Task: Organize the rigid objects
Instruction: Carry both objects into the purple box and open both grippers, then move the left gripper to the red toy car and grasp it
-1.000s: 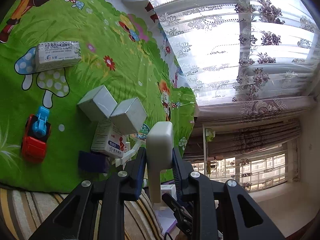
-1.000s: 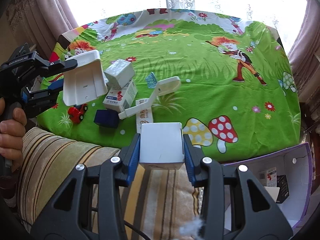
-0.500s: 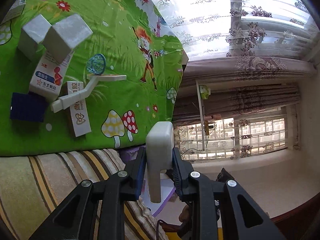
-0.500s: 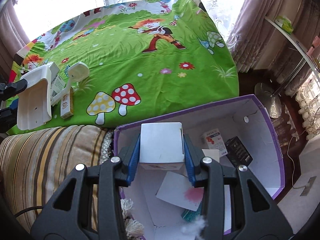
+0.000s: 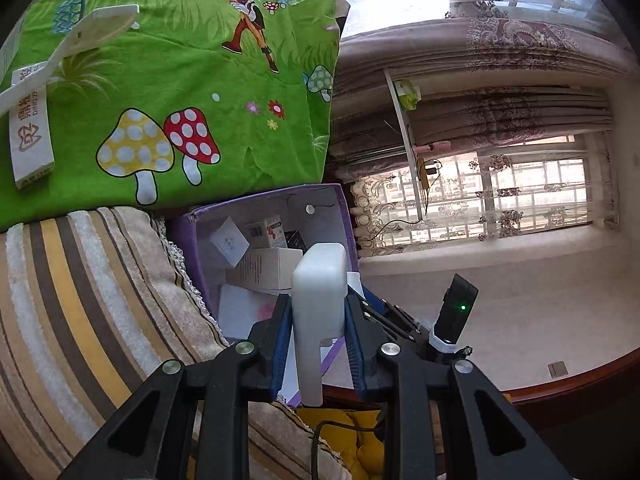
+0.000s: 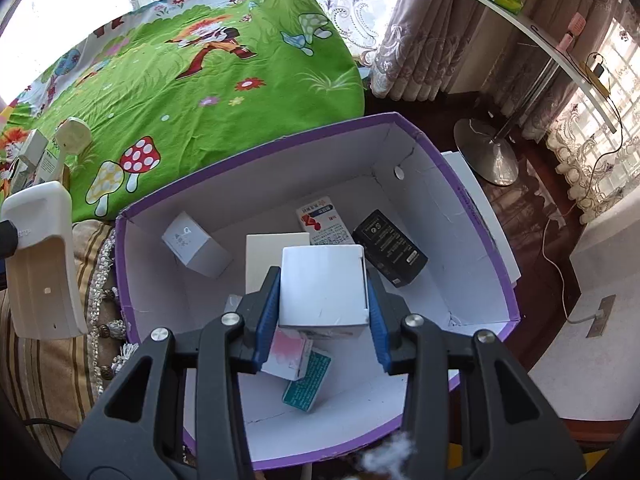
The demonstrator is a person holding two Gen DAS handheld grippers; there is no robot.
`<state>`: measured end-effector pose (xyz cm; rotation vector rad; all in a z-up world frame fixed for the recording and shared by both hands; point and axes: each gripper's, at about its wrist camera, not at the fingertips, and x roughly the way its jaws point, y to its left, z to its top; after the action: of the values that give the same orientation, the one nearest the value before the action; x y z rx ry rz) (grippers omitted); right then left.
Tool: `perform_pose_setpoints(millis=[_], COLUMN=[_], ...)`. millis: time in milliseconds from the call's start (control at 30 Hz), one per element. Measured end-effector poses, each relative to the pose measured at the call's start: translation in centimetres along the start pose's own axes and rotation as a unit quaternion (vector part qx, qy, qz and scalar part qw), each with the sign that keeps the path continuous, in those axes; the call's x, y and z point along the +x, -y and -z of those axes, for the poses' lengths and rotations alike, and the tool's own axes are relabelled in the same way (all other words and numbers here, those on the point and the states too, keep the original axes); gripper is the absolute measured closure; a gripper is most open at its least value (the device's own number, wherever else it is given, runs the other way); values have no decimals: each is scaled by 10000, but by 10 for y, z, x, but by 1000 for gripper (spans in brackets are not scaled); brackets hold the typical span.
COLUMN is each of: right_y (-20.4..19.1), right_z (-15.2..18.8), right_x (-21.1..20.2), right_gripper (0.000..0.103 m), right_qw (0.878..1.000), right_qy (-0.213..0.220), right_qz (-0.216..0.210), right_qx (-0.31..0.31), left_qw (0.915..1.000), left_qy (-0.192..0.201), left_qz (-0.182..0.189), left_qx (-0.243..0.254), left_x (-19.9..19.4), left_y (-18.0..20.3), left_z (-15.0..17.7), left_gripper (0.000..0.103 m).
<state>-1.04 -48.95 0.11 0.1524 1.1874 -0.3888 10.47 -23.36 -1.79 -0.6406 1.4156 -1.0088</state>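
Gripper on your right (image 6: 323, 294) pinched the white carton (image 6: 323, 288) by its flat sides above the purple box (image 6: 472, 216), a stiff, light thing I judged crushable, while your left gripper (image 5: 318, 320) clamped the white plastic piece (image 5: 318, 292).

Counts, placed against the purple box (image 6: 472, 200):

- grippers — two, each clamped on one item: the right gripper (image 6: 324, 312) grips one white carton (image 6: 322, 288) above the box, the left gripper (image 5: 318, 332) one cream plastic piece (image 5: 318, 296) just left of it
- cartons lying inside the box — six visible: four white or pale, one black (image 6: 388, 248), one teal (image 6: 307, 384)
- on the green cloth (image 6: 200, 80) beyond the box — one long white plastic piece (image 5: 80, 36) and one long white carton (image 5: 30, 136); more at the far left edge, too small to count
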Motion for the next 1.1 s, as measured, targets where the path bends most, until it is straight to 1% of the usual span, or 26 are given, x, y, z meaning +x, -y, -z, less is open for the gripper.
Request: perform_pose_setpoints(millis=[100, 167, 200, 233, 267, 333, 400, 467, 500, 533, 600, 667, 700, 733, 767, 800, 867, 933, 967, 1000, 1033, 1100], right_y=[10, 14, 15, 16, 17, 15, 12, 7, 4, 1, -6, -13, -16, -18, -21, -24, -29, -36, -39, -41, -44, -52], right_z=[1, 2, 2, 2, 2, 1, 0, -1, -2, -3, -5, -7, -8, -9, -10, -11, -14, -17, -19, -20, -21, -23], right_x=[3, 4, 4, 5, 6, 6, 5, 3, 3, 1, -2, -4, -5, -7, -8, -9, -14, -19, -23, -26, -30, -34], right_gripper=[58, 58, 57, 54, 51, 39, 36, 33, 30, 28, 25, 21, 20, 18, 17, 16, 14, 14, 14, 14, 14, 14], right_qw=[9999, 9997, 9997, 9996, 9995, 9993, 9993, 9994, 9995, 9995, 9995, 9994, 9992, 9991, 9989, 9989, 9986, 9976, 9968, 9958, 9949, 9935], right_qy=[-32, -43, -45, -56, -61, -39, 7, 49, 81, 116, 192, 253, 281, 307, 336, 380, 521, 681, 776, 892, 990, 1102], right_qz=[36, 32, 17, -8, -40, -111, -156, -192, -204, -207, -213, -235, -275, -304, -314, -286, -81, 89, 111, 104, 92, 6], right_qx=[158, 222, 246, 273, 307, 358, 346, 283, 248, 209, 113, 32, 7, -3, 3, 5, -18, -83, -124, -158, -183, -281], left_qw=[10000, 9999, 9998, 9998, 9997, 9996, 9997, 9993, 9986, 9969, 9909, 9849, 9800, 9713, 9602, 9500, 9312, 9073, 9014, 8992, 8955, 8850], left_qy=[-72, -149, -180, -217, -254, -270, -235, -200, -152, -59, 206, 423, 521, 610, 689, 750, 913, 1245, 1362, 1449, 1604, 1953], left_qz=[-14, -28, -43, -49, -36, -30, -90, -253, -412, -654, -1118, -1377, -1565, -1917, -2311, -2612, -2980, -3343, -3399, -3385, -3376, -3410], left_qx=[32, 28, 9, -13, -27, 24, 76, 176, 289, 442, 724, 964, 1116, 1269, 1406, 1539, 1889, 2228, 2313, 2362, 2414, 2496], left_x=[6, 10, 12, 13, 15, 15, 13, 11, 10, 7, -1, -10, -13, -16, -18, -21, -28, -40, -47, -55, -64, -80], left_y=[2, 2, 1, 0, -1, 1, 3, 6, 9, 12, 18, 22, 25, 29, 32, 35, 39, 45, 46, 46, 46, 46], left_z=[2, 2, 3, 3, 3, 4, 4, 3, 4, 4, 4, 4, 5, 6, 6, 8, 12, 17, 17, 16, 15, 16], left_gripper=[76, 72, 68, 62, 60, 58, 55, 54, 53, 49, 43, 42, 42, 41, 41, 41, 41, 41, 40, 38, 37, 36])
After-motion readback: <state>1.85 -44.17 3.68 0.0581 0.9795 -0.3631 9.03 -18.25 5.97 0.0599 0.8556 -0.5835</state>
